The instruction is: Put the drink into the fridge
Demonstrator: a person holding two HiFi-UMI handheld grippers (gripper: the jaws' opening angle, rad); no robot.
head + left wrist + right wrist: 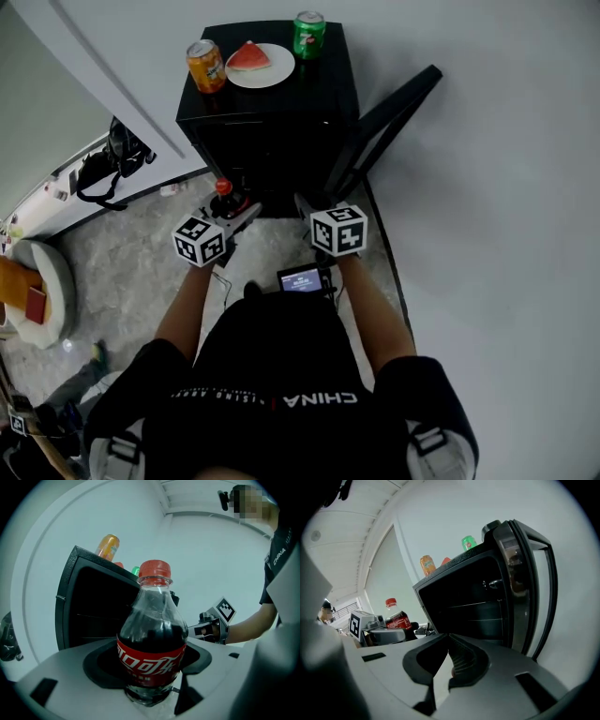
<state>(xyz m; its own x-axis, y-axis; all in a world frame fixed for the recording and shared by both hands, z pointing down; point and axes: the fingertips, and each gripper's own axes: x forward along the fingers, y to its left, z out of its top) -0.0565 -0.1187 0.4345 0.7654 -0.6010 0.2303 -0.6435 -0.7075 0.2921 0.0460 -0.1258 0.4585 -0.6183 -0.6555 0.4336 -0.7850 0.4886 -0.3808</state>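
The left gripper (151, 667) has its jaws pinching the cola bottle (152, 620), base hidden, before the open fridge (93, 606), its interior too dark to read. The right gripper (447, 660) has its jaws pressed together, empty.

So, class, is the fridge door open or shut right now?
Open. The door stands swung well away from the black fridge, and the right gripper view looks straight into the fridge's dark inside.

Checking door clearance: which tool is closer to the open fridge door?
Right. The right tool, shut and empty, sits close beside the open fridge door; the left tool, holding the cola bottle, is further left, beyond the right tool.
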